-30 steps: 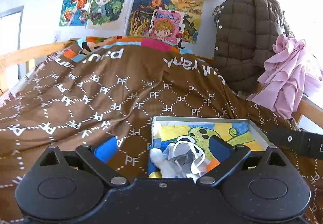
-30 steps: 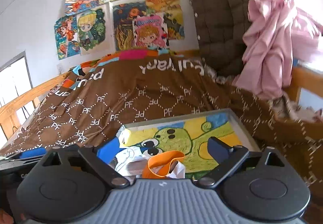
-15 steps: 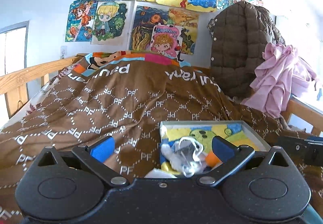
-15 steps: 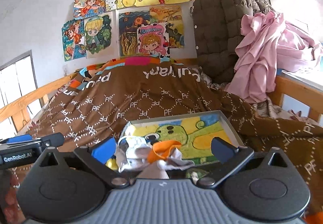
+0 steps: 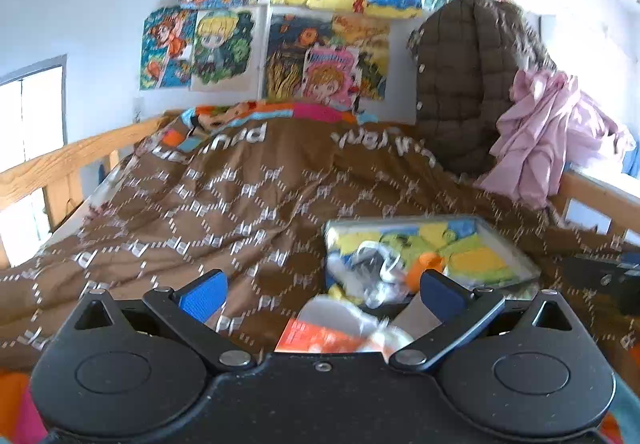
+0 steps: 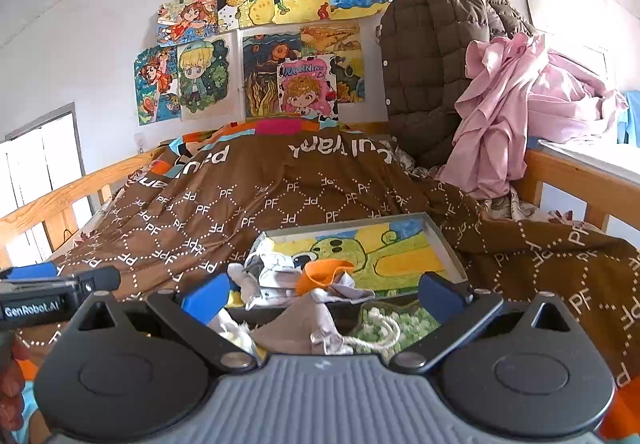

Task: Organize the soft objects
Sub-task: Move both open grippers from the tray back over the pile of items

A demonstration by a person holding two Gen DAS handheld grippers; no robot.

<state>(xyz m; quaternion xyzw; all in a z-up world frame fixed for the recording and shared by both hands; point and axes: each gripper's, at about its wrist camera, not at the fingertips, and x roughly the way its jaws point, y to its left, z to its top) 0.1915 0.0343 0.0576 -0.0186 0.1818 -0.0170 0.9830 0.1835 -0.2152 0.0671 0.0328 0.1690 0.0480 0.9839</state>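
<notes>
Bed [image 6: 280, 196] fills both views, brown printed cover over it. On the cover sits the shallow tray [image 6: 444, 240] with a painted green creature on its floor; well behind it a quilted brown coat [image 6: 432, 56] and a pink garment [image 6: 516, 112] by the wooden rail.

The soft objects lie in two lots. One heap, white and grey cloth [image 6: 276, 272] with an orange piece [image 6: 324, 272], sits in the tray's near left corner. A second lot lies loose on the bed just short of the tray: grey cloth [image 6: 296, 328] and a green-white knit with a cord [image 6: 384, 324].

Right gripper [image 6: 324, 294] hangs above the loose lot, jaws wide, nothing in them. Left gripper [image 5: 320, 288] also wide and empty, an orange-and-white item [image 5: 332, 328] just below it.

Step, as I judge it: collect the loose pieces into the tray. I would drop the right jaws over the thick middle of the grey cloth, not a thin edge, and keep clear of the cord so the knit does not drag along.

Against the earlier frames: both cameras now sit farther back and higher, the tray reads smaller, and the loose lot has come into sight. Left view is motion-blurred.
</notes>
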